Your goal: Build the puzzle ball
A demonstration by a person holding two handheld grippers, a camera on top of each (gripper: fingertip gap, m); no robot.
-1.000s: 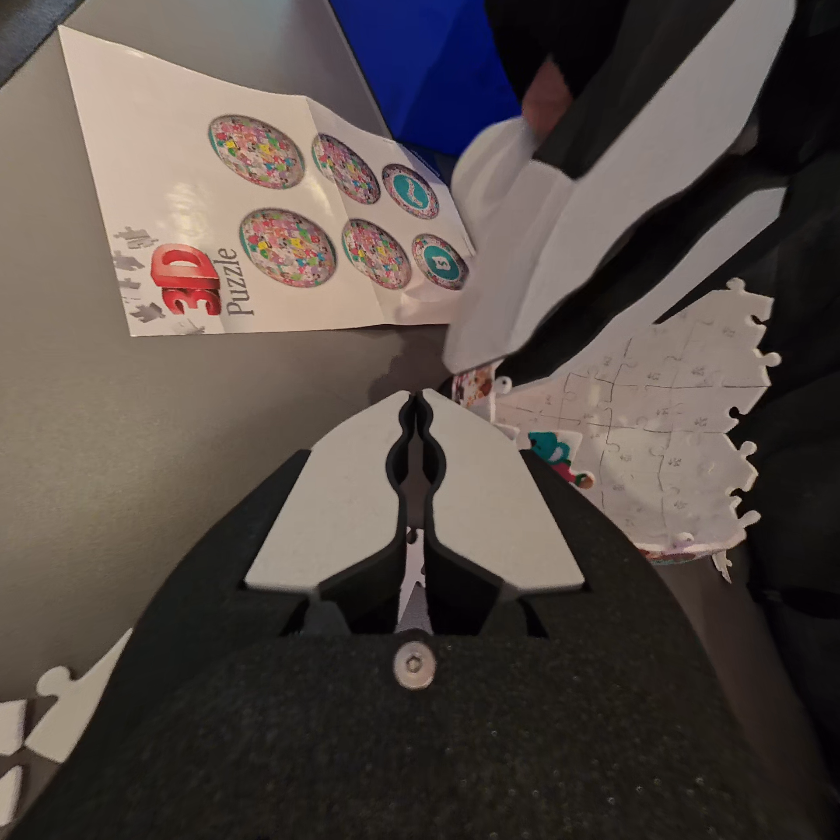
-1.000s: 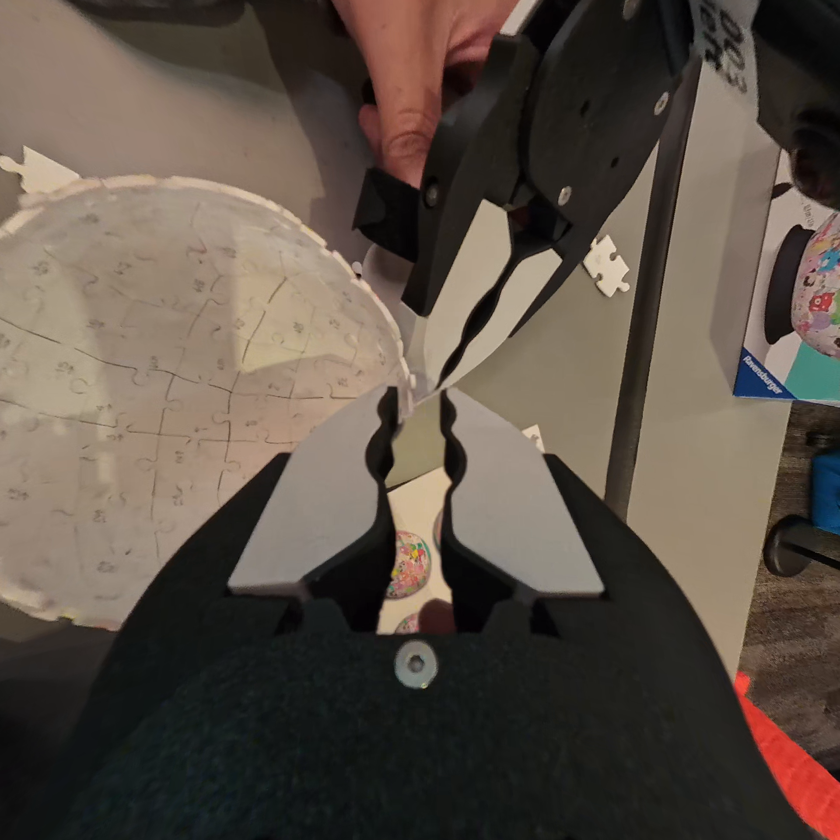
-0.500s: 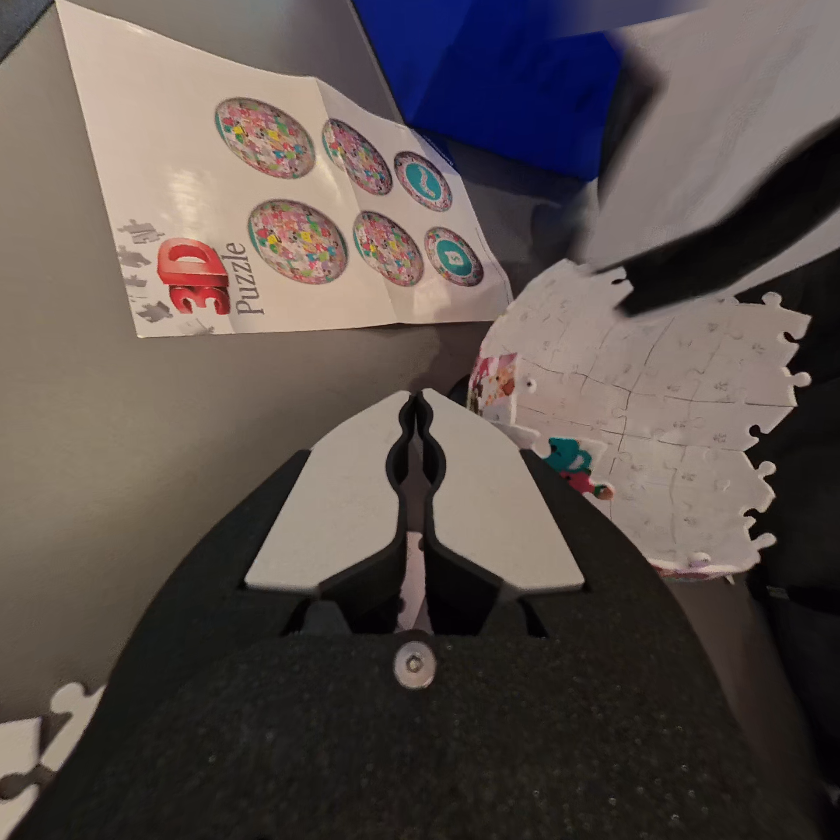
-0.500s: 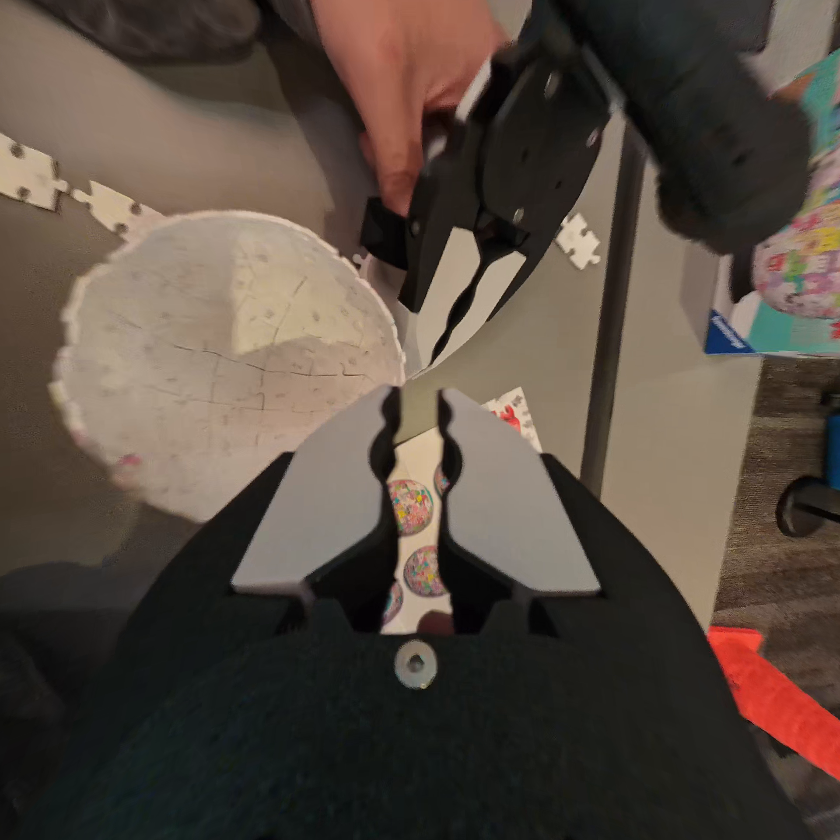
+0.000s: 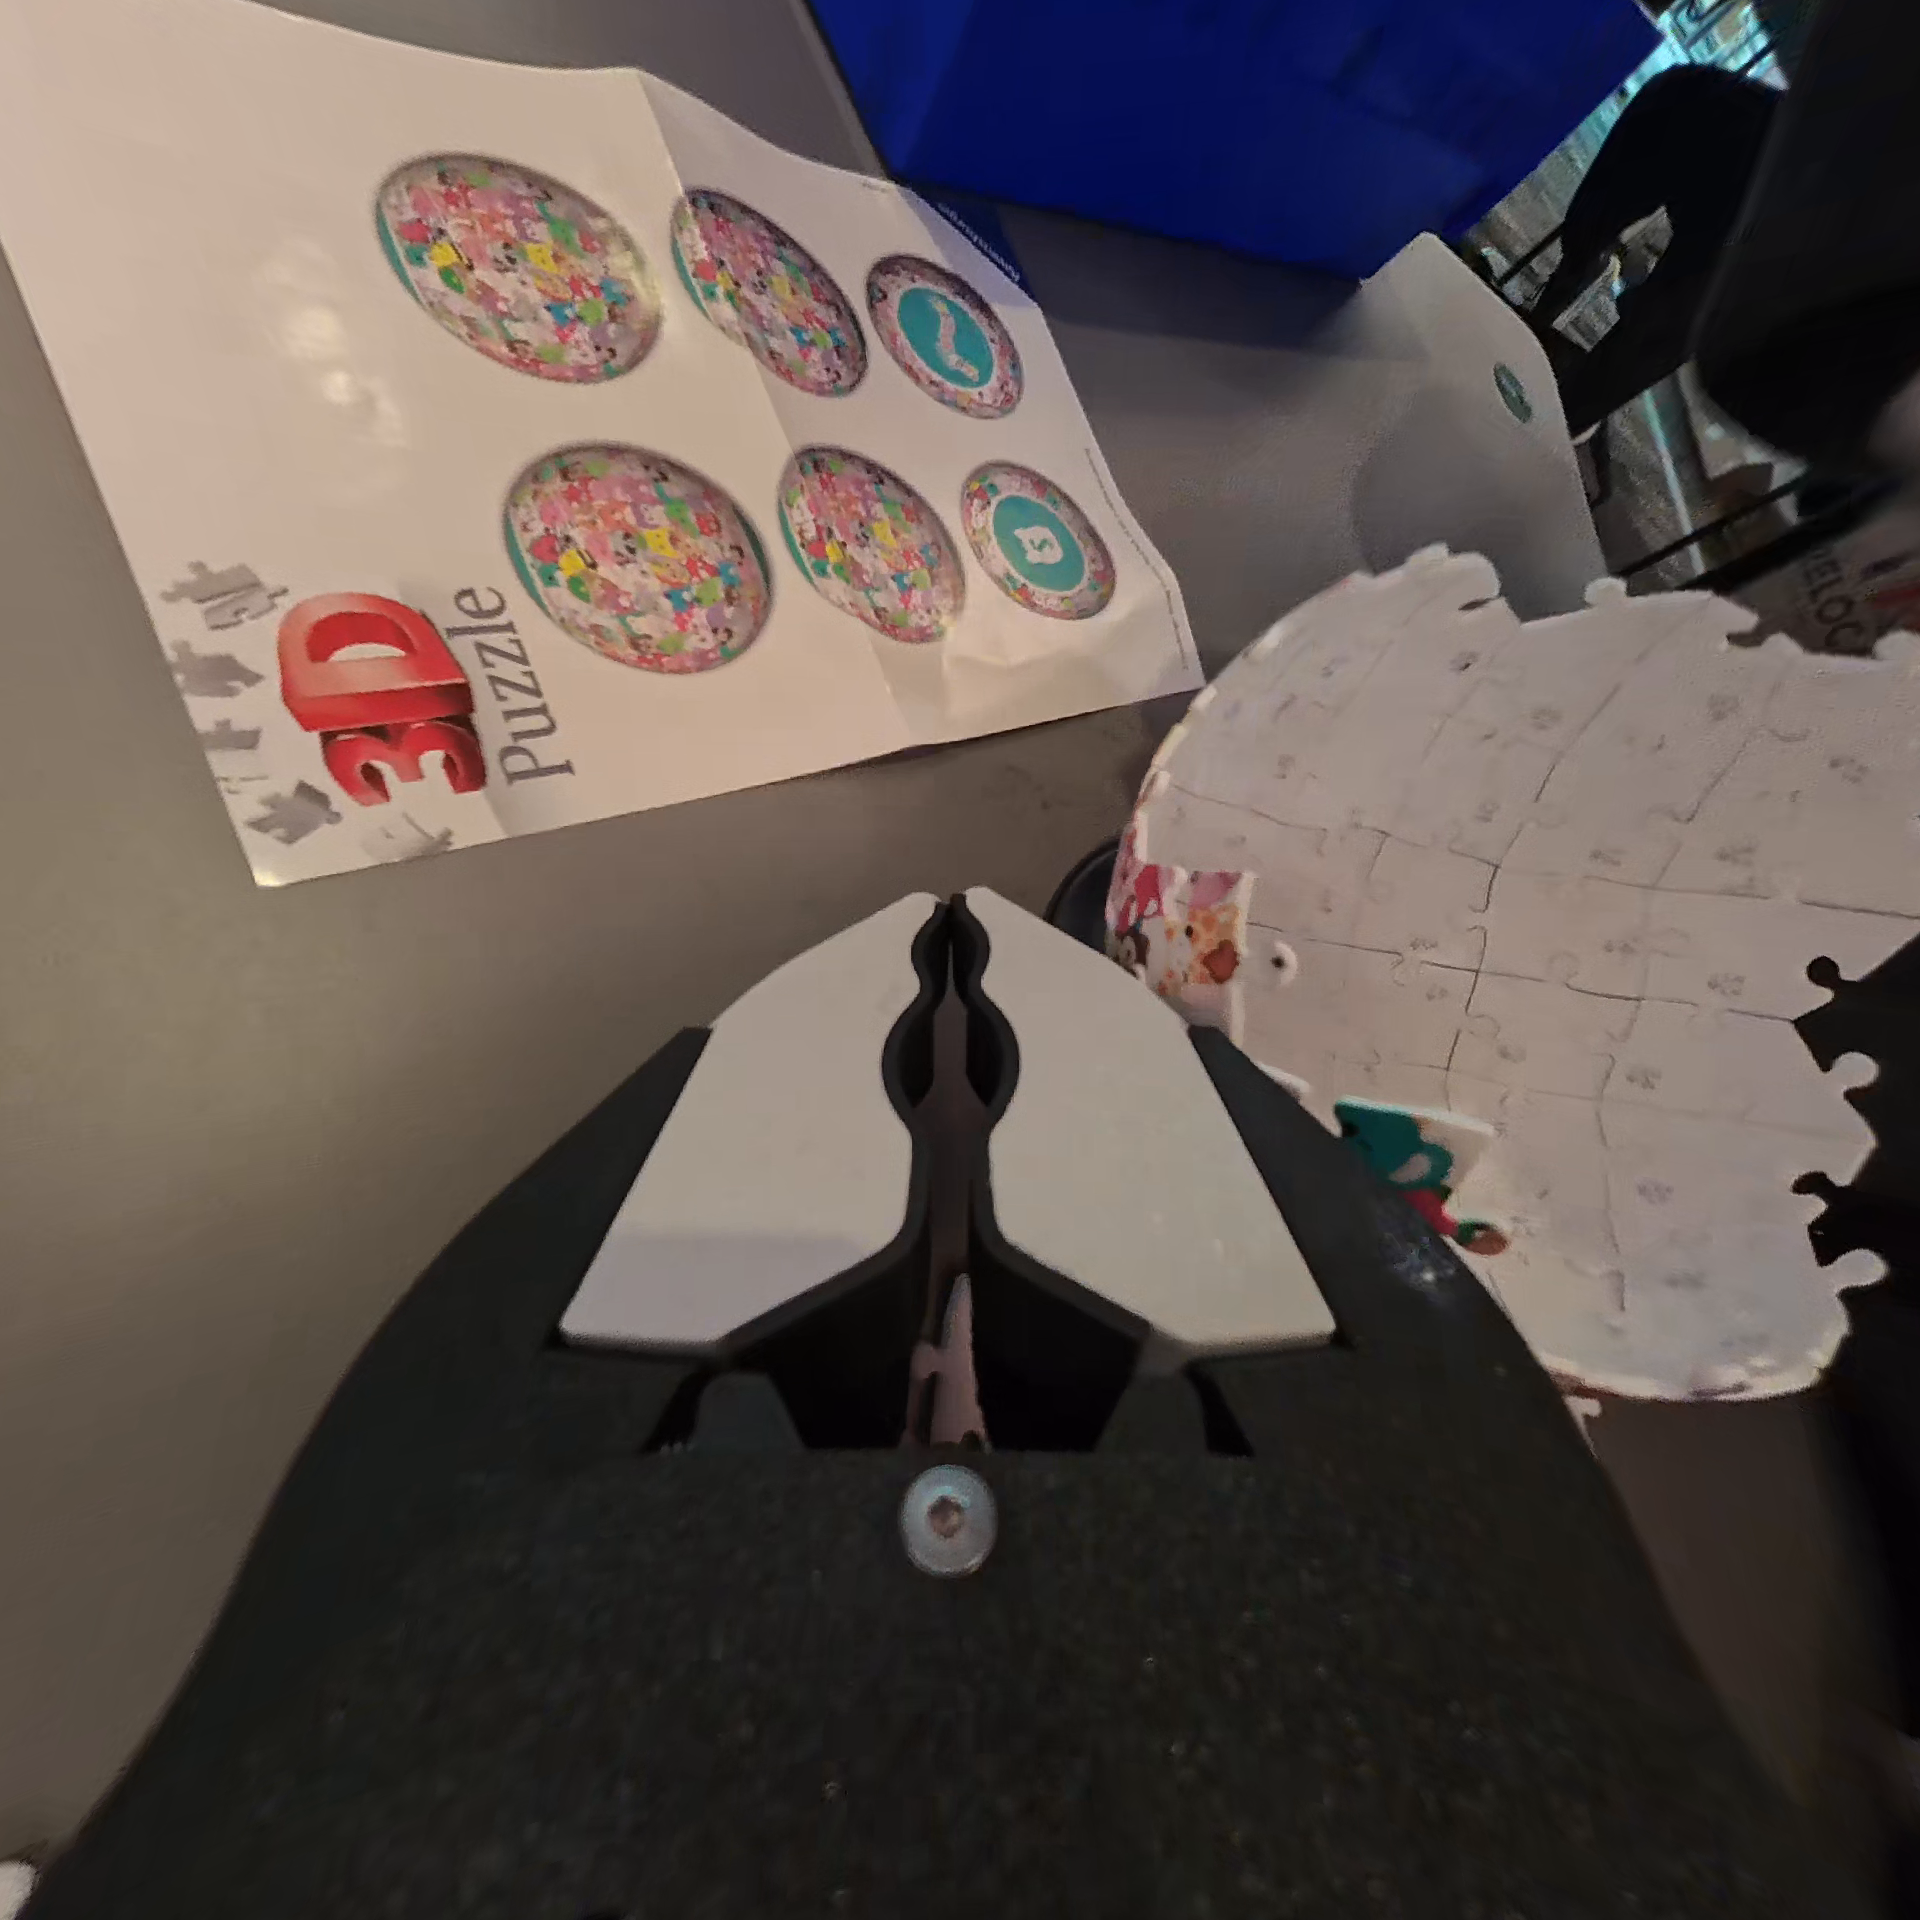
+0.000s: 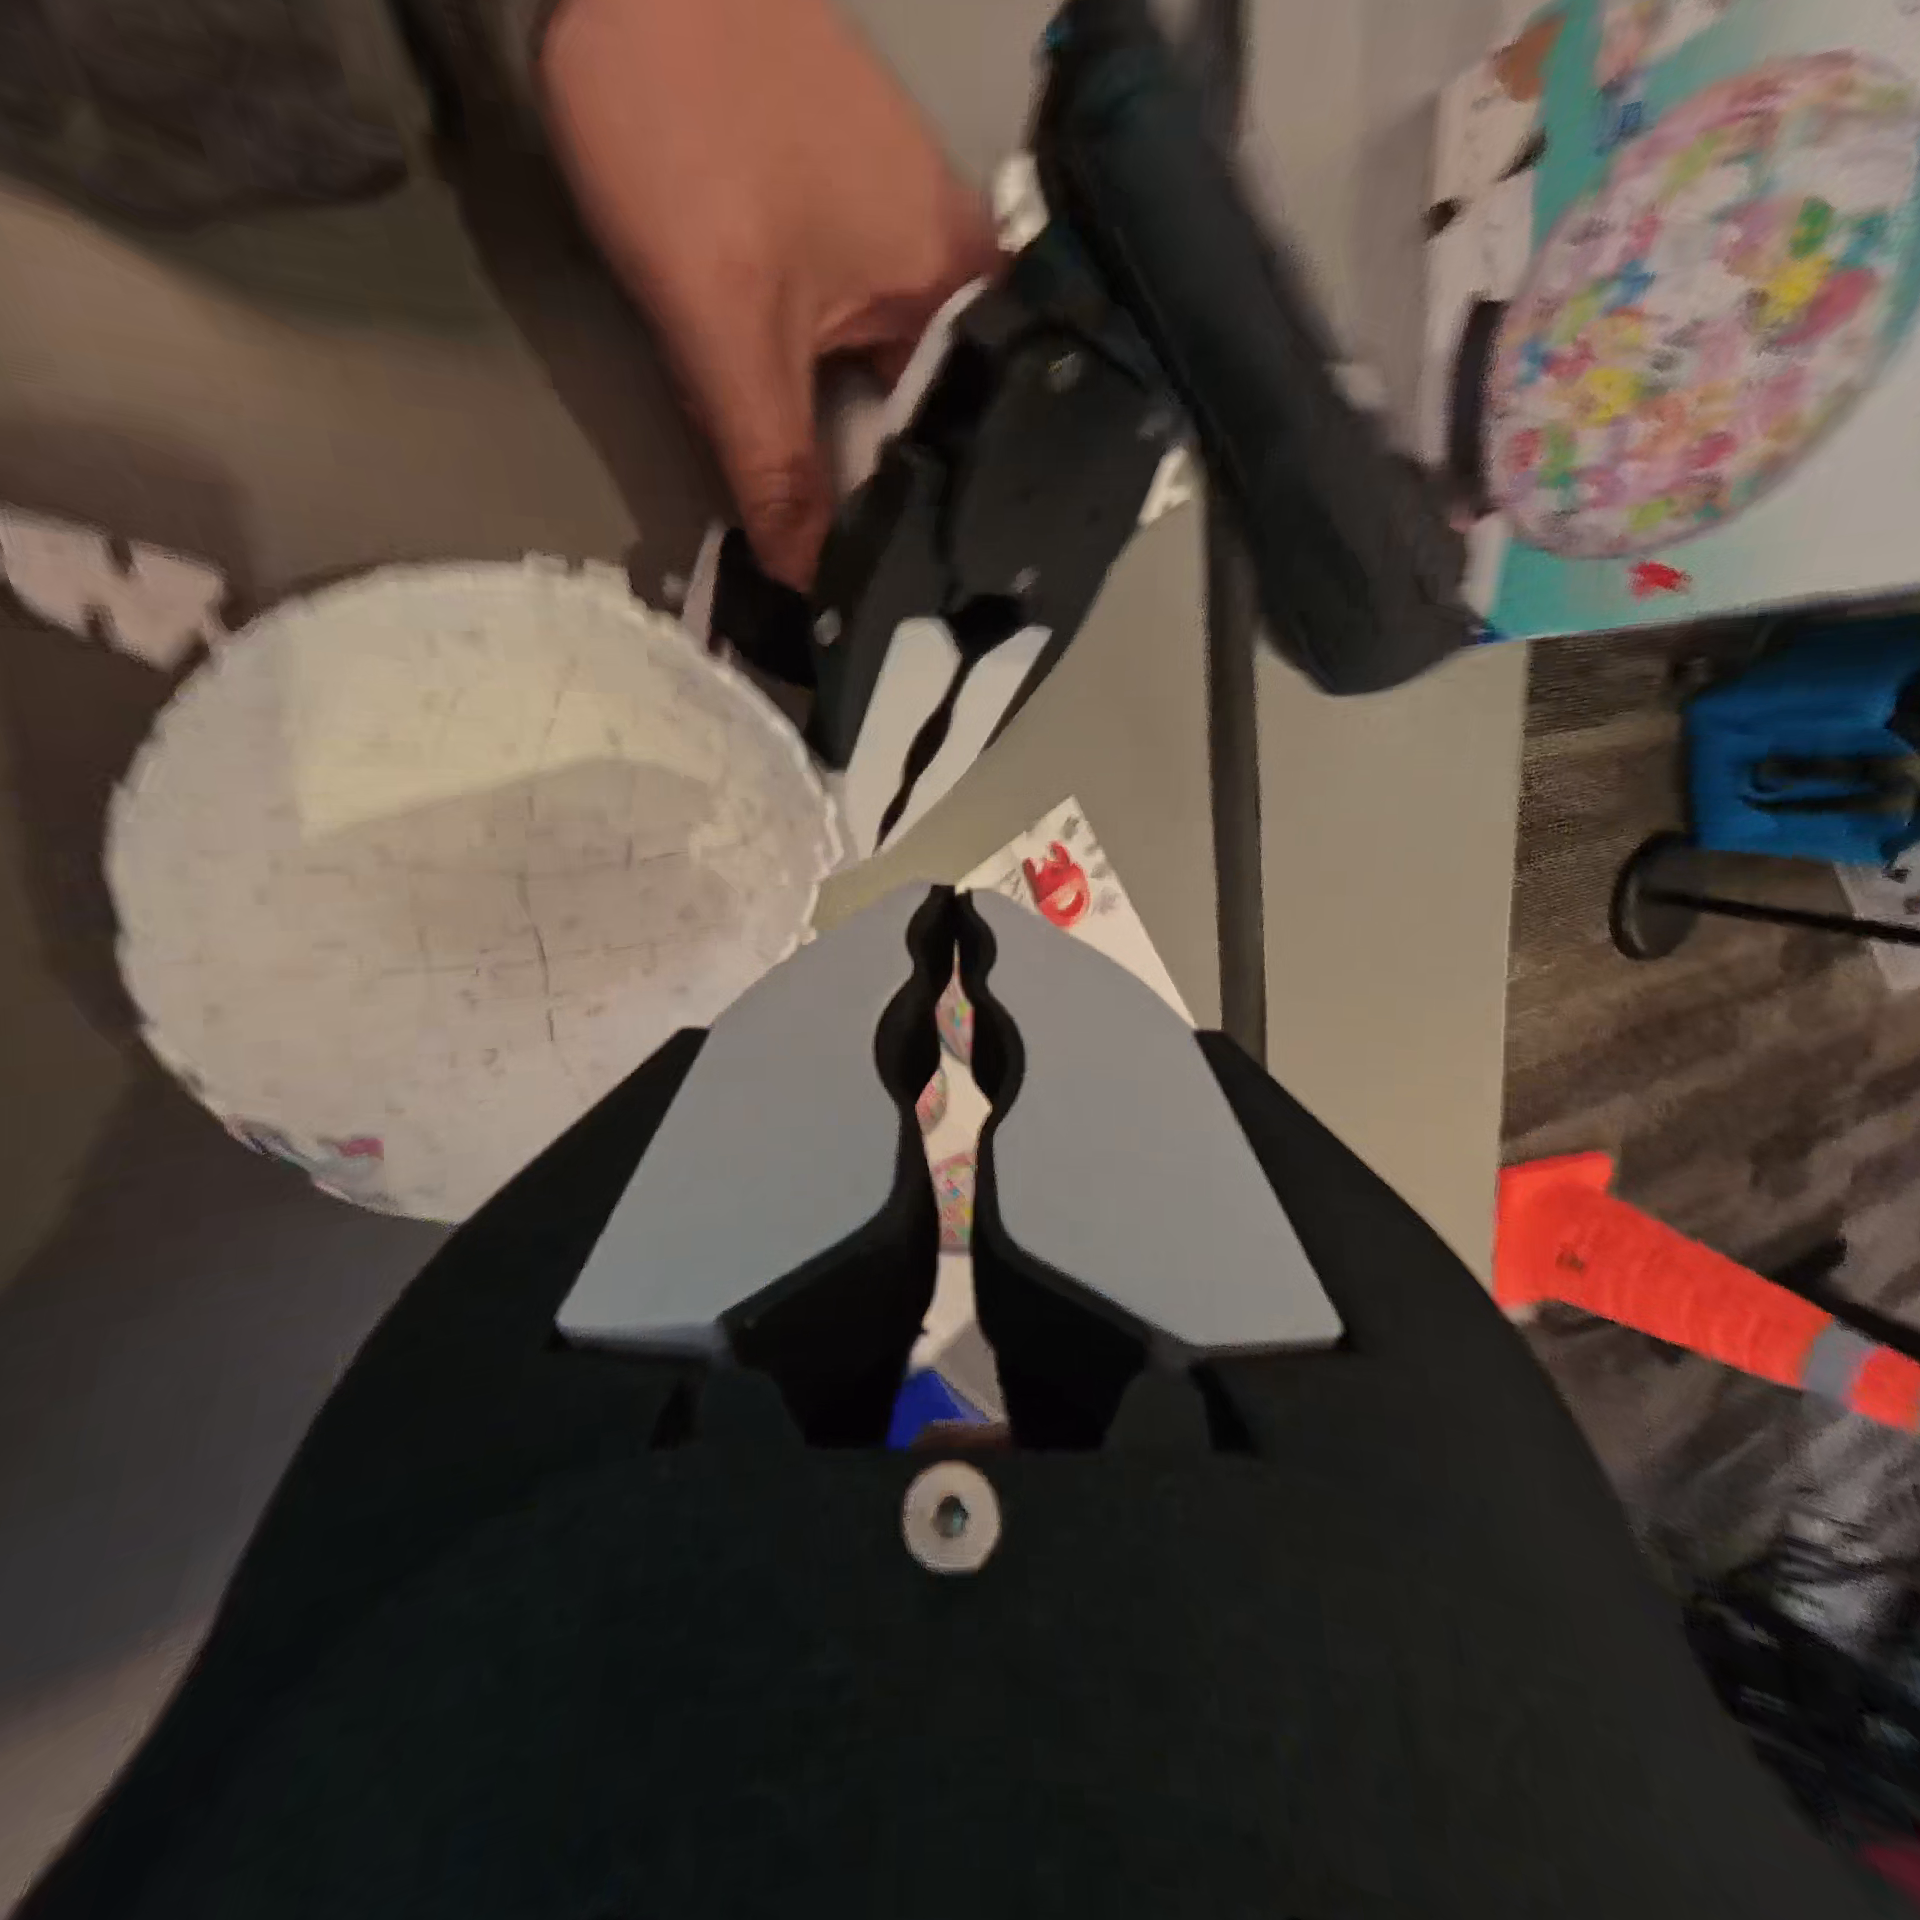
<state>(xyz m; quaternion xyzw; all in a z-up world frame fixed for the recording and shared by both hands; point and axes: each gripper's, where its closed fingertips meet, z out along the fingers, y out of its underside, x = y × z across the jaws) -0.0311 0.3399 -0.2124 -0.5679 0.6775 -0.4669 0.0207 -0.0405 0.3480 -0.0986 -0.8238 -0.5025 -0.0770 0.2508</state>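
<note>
Puzzle ball [image 5: 1538, 997], half built, sits on the grey table [image 5: 208, 1091] as an open white shell, hollow side showing, with a strip of coloured print along its near edge. My left gripper [image 5: 951, 909] hangs over the table just left of the shell, its jaws pressed together at the tips; a thin pale sliver shows deep in the slot, and I cannot tell what it is. From my right gripper [image 6: 954, 896], looking down, its jaws all but meet with nothing between them. Beyond it a hand [image 6: 769, 291] grips the left tool from above, angled down beside the shell's rim. A leaflet [image 5: 582, 447] lies flat past the left tips.
</note>
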